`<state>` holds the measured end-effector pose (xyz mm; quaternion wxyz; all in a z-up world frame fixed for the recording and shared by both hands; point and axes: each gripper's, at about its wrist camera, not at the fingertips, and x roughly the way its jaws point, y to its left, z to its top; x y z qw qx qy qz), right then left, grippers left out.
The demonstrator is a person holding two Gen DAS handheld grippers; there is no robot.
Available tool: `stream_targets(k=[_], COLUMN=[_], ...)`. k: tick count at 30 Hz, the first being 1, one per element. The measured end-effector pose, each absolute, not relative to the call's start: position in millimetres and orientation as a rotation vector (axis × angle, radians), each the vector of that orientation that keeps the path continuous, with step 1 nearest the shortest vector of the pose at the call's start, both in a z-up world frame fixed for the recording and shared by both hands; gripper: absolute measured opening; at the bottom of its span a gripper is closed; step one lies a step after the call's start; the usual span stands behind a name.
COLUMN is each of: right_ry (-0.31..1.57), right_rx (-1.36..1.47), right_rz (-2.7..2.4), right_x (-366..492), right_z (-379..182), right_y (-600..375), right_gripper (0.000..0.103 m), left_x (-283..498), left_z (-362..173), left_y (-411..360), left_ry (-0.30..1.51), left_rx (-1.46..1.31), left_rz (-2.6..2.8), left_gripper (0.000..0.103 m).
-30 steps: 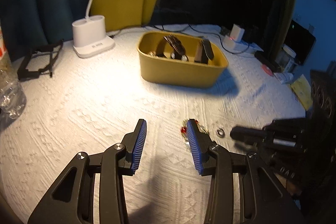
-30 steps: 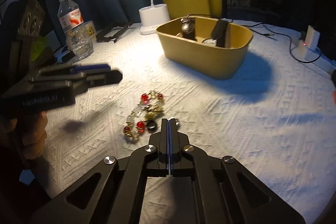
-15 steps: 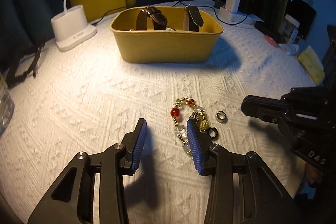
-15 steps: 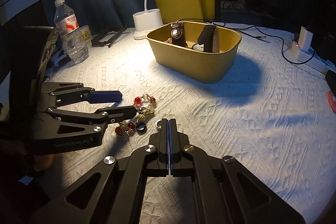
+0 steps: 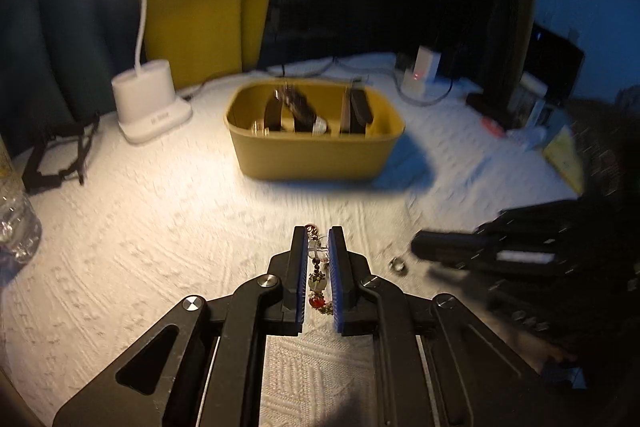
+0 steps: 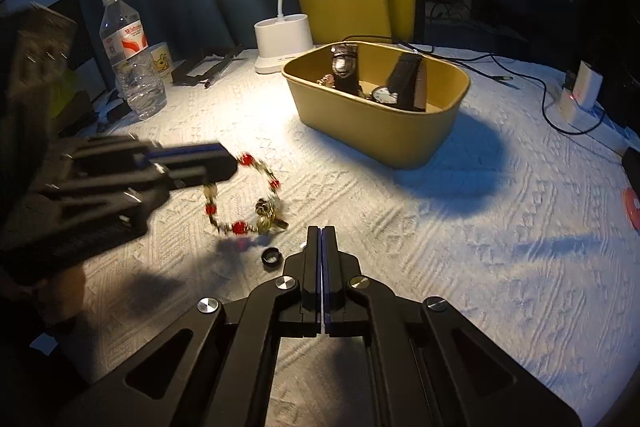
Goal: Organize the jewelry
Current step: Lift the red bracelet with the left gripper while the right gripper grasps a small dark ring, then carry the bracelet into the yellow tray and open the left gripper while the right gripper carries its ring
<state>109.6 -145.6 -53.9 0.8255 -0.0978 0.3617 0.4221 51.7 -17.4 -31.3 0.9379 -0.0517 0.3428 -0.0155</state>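
Note:
My left gripper point(image 5: 318, 233) is shut on a beaded bracelet point(image 5: 317, 279) with red, clear and gold beads, held above the white cloth. In the right wrist view the left gripper point(image 6: 224, 163) shows at the left with the bracelet point(image 6: 244, 203) hanging from it in a loop. My right gripper point(image 6: 321, 231) is shut and empty, low over the cloth; it also shows in the left wrist view point(image 5: 420, 249). A black ring point(image 6: 272, 259) and a silver ring point(image 5: 397, 264) lie on the cloth. The yellow bin point(image 6: 384, 135) holds watches point(image 6: 345, 67).
A white desk lamp point(image 6: 282, 43) stands behind the bin point(image 5: 316, 159). A water bottle point(image 6: 132, 59), a mug point(image 6: 160, 63) and a black stand point(image 5: 56, 155) are at the left. A charger with cables point(image 6: 580, 91) lies at the right.
My left gripper closed on the bracelet and lifted it off the cloth. The rings stayed on the cloth. The right gripper stayed shut.

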Motion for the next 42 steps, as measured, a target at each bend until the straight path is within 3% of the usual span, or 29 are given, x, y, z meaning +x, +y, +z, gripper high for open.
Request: stream_targets(k=[8, 15, 22, 25, 42], right_ry=[0.765, 0.787, 0.804, 0.8, 0.754], right_rx=[-0.271, -0.334, -0.343, -0.347, -0.284], right_rz=[0.954, 0.959, 0.938, 0.931, 0.932], right_x=[105, 105, 106, 107, 110], right_z=[-55, -62, -70, -70, -55], right_y=[-113, -86, -81, -82, -100], right_gripper=[0.004, 0.027, 0.027, 0.012, 0.012], left_x=[29, 18, 16, 16, 28], left_z=[-1, -12, -21, -21, -7], left_y=[0, 30, 47, 49, 34], left_ry=[0.593, 0.613, 0.626, 0.622, 0.606], left_rx=[-0.148, -0.198, -0.227, -0.23, -0.192], left_rz=[-0.028, 0.029, 0.052, 0.051, 0.032], left_gripper=[0.011, 0.011, 0.011, 0.011, 0.011])
